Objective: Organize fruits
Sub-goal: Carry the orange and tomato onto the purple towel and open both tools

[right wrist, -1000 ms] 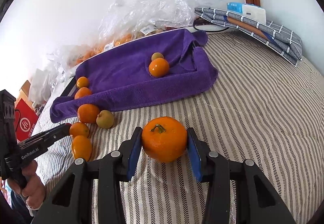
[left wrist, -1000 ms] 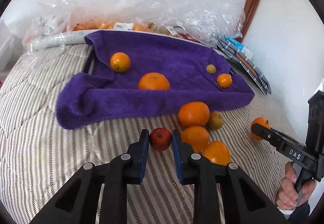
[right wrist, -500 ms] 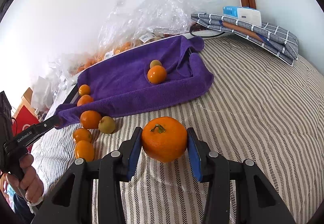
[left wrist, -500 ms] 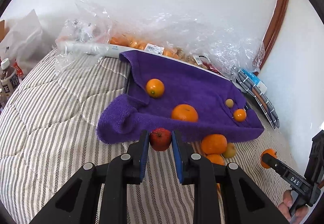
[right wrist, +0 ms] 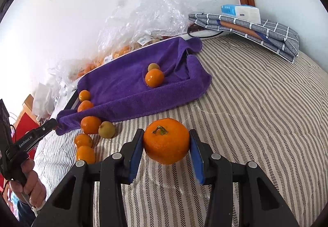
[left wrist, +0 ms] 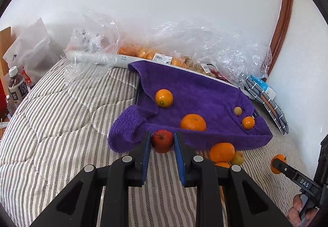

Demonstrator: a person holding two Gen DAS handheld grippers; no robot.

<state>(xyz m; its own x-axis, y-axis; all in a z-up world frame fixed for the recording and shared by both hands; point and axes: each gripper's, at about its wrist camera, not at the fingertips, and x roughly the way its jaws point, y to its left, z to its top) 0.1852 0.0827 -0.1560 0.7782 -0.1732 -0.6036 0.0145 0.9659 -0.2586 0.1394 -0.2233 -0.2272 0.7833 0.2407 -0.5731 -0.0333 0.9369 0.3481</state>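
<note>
2 fruits are in our grip. our left gripper [left wrist: 162, 140] is clamped on a small red apple [left wrist: 162, 140], held just in front of the near edge of the purple towel [left wrist: 205, 91]; whether the apple is clear of the striped bedcover [left wrist: 61, 124] we cannot tell, since the fisheye view flattens height. our right gripper [right wrist: 166, 145] is clamped on a large orange [right wrist: 166, 140], off the towel and to the right of the loose heap of oranges [right wrist: 90, 124] lying by its edge.

on the towel we see 3 oranges and 1 small pale fruit [left wrist: 237, 111], sitting in 2 pairs well apart.

to do this step well, we judge each fruit should go over the raised towel lip rather than be pushed through it, then be lowered until it rests on the cloth before the jaws part. the towel looks to sag toward its middle, so we would set the apple in a bare patch, away from the oranges, and let go gently so it does not roll.
</note>
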